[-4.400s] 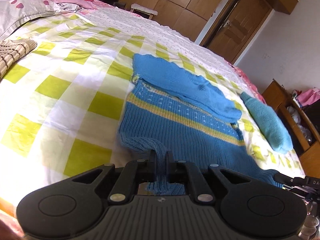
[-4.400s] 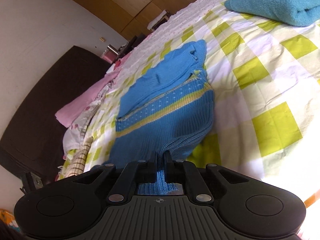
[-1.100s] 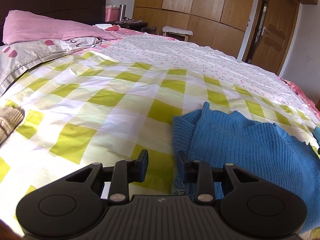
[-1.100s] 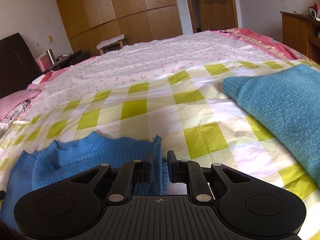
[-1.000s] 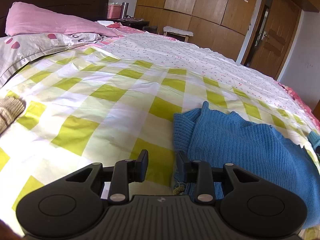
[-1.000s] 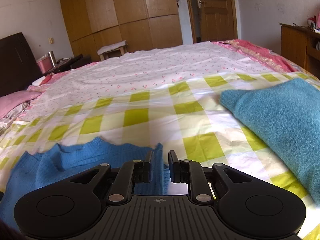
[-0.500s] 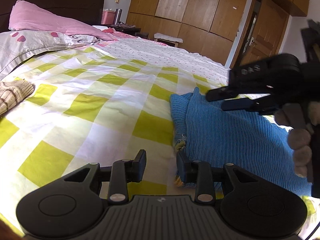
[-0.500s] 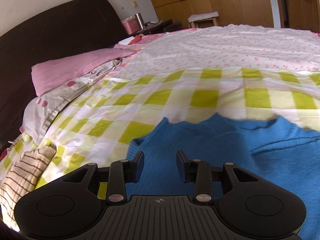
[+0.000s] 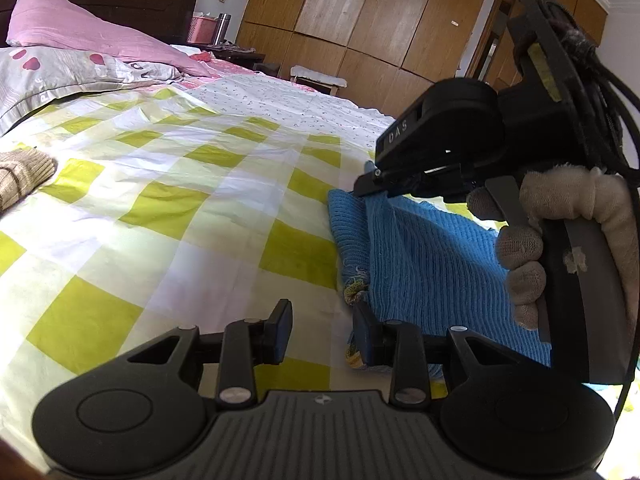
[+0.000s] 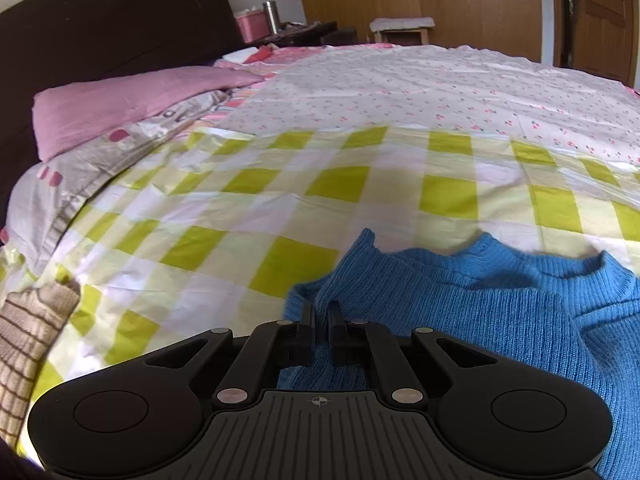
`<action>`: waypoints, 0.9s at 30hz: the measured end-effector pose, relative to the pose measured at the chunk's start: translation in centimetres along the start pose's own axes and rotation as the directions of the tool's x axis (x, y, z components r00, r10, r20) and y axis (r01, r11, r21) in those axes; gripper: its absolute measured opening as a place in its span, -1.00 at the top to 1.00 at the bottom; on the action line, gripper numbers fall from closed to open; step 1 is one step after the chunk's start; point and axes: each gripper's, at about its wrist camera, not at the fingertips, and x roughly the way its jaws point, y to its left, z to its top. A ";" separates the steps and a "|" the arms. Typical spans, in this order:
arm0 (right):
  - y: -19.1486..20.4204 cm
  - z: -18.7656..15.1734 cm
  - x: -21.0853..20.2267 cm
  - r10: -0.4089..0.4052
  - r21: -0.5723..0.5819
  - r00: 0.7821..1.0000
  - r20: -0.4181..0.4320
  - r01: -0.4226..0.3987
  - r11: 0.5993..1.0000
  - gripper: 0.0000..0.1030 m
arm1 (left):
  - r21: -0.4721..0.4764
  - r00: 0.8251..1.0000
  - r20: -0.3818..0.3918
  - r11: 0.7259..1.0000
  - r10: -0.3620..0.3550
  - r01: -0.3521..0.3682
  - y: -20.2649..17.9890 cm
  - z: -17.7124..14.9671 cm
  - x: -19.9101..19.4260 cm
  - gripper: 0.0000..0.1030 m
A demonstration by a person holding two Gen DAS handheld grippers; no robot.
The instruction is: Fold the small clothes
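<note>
A blue knit sweater (image 9: 420, 264) lies folded on the green-and-white checked bedsheet (image 9: 200, 208). My left gripper (image 9: 322, 334) stands open low at the sweater's left edge; its right finger touches the frayed hem, and only sheet shows between the fingers. My right gripper (image 10: 321, 320) is shut on a fold of the sweater (image 10: 480, 312) near its left edge. In the left wrist view the right gripper (image 9: 360, 188), held by a gloved hand (image 9: 560, 216), pinches the sweater's far corner and lifts it slightly.
A beige striped knit (image 9: 20, 176) lies at the left edge of the bed, also seen as the beige knit (image 10: 28, 344). Pink pillows (image 10: 120, 108) and a dark headboard sit behind. Wooden wardrobes (image 9: 360, 20) line the far wall.
My right gripper swung left across the sweater, opened, then closed on a fold at its left edge. It now shows in the left wrist view. The left gripper sank slightly toward the sheet.
</note>
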 end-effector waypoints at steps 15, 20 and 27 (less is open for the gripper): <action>0.3 0.3 0.2 0.006 -0.010 1.000 -0.027 -0.006 1.000 0.41 | -0.055 0.999 -0.013 0.997 -0.049 0.048 0.8 0.4 -0.3 0.23; 0.8 -0.3 0.9 -0.033 -0.065 0.994 -0.101 0.027 0.998 0.26 | -0.077 0.997 -0.025 0.995 -0.071 0.069 0.7 0.2 -0.1 0.20; 2.7 -0.8 2.8 -0.125 -0.193 0.985 -0.119 0.101 0.976 0.17 | -0.061 0.997 -0.027 0.995 -0.075 0.073 0.4 0.2 -0.3 0.18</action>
